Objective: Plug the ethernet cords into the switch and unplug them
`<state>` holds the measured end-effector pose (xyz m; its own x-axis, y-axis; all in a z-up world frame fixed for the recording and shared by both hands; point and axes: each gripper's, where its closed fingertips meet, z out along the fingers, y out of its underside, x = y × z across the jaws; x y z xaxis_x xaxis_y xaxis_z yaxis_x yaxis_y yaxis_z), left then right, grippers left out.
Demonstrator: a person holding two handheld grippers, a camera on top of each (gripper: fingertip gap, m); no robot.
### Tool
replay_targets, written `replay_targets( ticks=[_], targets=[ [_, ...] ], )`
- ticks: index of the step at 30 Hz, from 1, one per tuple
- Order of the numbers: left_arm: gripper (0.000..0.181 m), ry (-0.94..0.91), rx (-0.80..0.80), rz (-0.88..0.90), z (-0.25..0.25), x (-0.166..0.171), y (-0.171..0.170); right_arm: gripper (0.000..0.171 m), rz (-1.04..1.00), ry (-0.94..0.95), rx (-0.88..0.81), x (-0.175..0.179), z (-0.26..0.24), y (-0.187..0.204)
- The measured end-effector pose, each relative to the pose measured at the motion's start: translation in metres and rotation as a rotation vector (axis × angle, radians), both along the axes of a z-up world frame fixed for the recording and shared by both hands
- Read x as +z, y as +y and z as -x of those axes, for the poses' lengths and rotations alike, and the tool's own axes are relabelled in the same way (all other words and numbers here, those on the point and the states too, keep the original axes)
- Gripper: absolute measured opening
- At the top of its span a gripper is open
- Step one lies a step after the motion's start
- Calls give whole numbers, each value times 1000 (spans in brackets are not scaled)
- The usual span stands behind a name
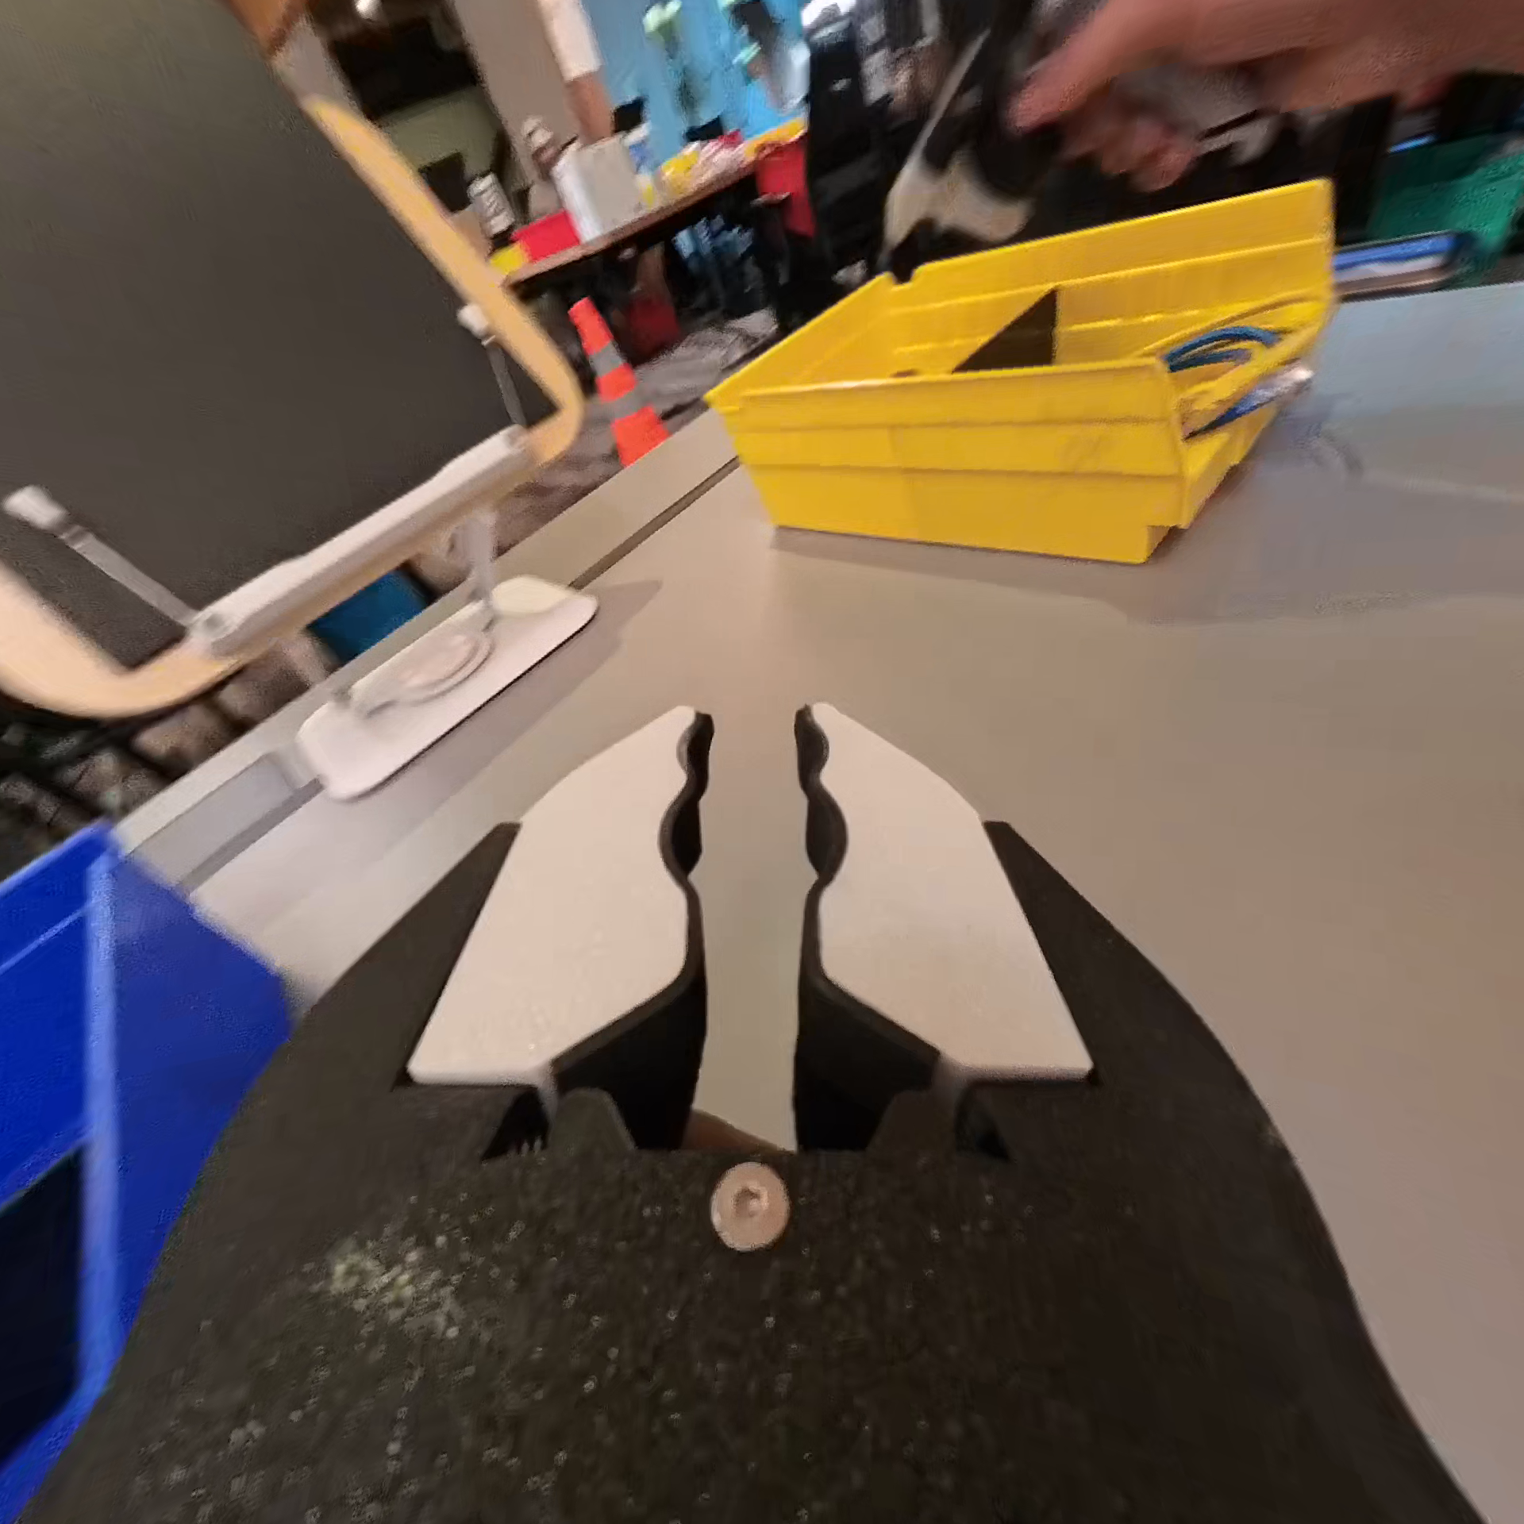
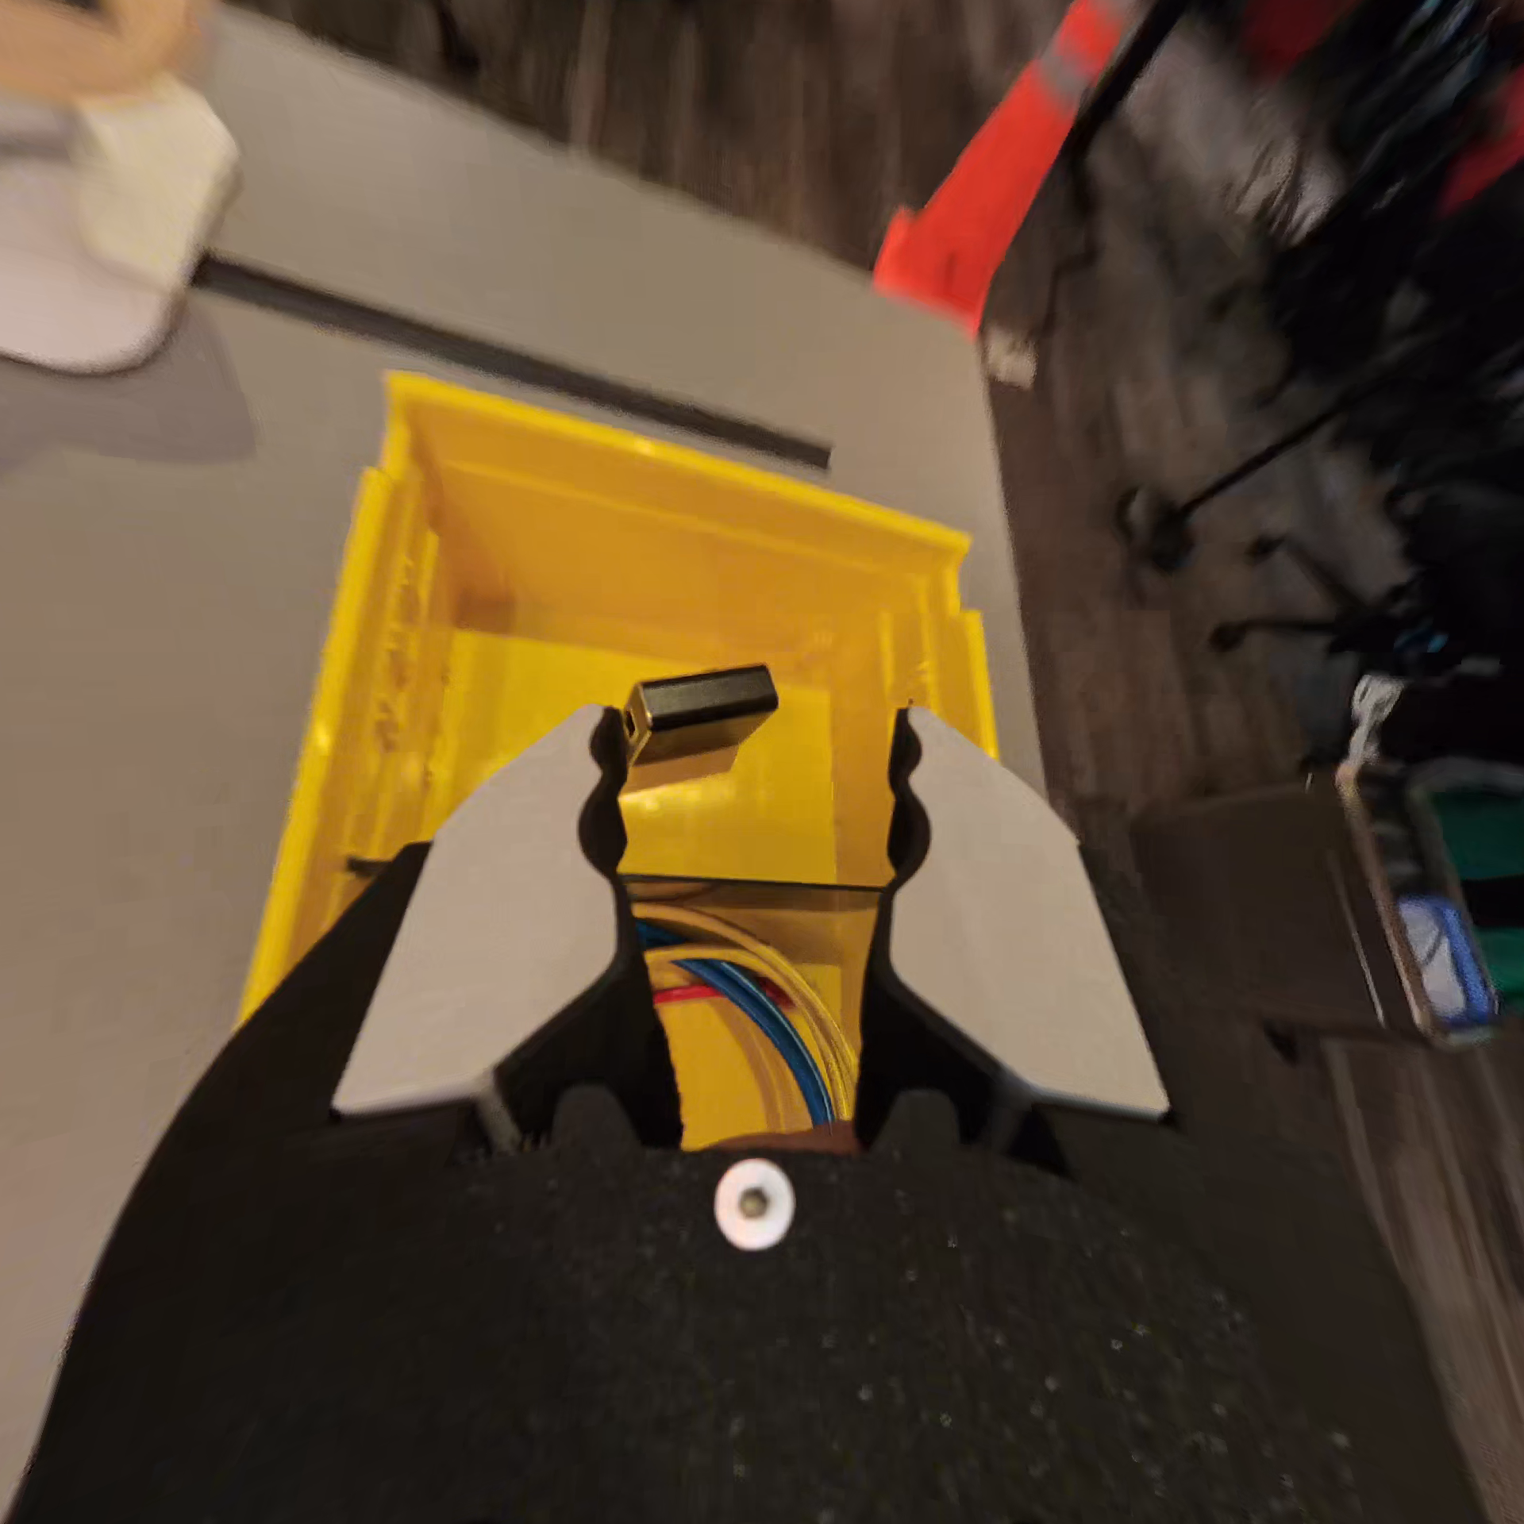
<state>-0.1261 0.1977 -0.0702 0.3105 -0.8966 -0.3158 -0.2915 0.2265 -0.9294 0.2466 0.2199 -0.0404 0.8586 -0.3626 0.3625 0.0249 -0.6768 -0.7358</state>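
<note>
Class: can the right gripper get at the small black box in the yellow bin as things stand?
Probably yes. The right gripper hangs over the yellow bin, jaws open, and the black box lies uncovered just beyond them. The cables sit behind a divider.

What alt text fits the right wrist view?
The open right claw hangs over a yellow bin on a grey table. A small black box lies inside the bin, with coiled blue and yellow cords nearer the camera.

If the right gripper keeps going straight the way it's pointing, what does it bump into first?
Probably the small black box lying in the yellow bin. The open right gripper points down into the bin, with the box just beyond its fingertips, though blur makes depth uncertain.
</note>
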Motion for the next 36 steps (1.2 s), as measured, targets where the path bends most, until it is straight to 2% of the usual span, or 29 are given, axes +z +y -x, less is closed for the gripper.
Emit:
replay_targets(
  ticks=[2,4,6,11,14,17,19,22,26,29,33,36],
  targets=[
    [23,16,99,87,27,8,2,60,-184,-101,17,29,21,-20],
    [28,21,204,234,60,7,3,60,-297,-149,50,38,47,-45],
    [29,-17,300,345,97,4,2,60,-333,-146,43,27,65,-72],
    [30,-77,574,393,200,-28,-1,60,-434,-69,18,-20,93,-136],
    [29,-63,698,434,245,-57,5,55,-497,-118,-9,-20,94,-167],
    [30,-132,726,494,262,-54,22,54,-575,-146,-15,-12,94,-182],
    [30,-150,764,481,274,-53,34,54,-631,-152,6,-10,96,-179],
    [30,-128,818,418,290,-50,44,53,-611,-194,24,-14,96,-172],
    [30,-129,822,414,293,-50,39,48,-614,-206,11,-14,95,-171],
    [29,-130,807,407,289,-49,34,51,-751,-213,73,8,108,-177],
    [29,-100,800,393,284,-51,35,42,-886,-288,86,29,119,-191],
    [29,-101,792,405,281,-53,37,41,-863,-294,85,24,119,-188]
  ],
)
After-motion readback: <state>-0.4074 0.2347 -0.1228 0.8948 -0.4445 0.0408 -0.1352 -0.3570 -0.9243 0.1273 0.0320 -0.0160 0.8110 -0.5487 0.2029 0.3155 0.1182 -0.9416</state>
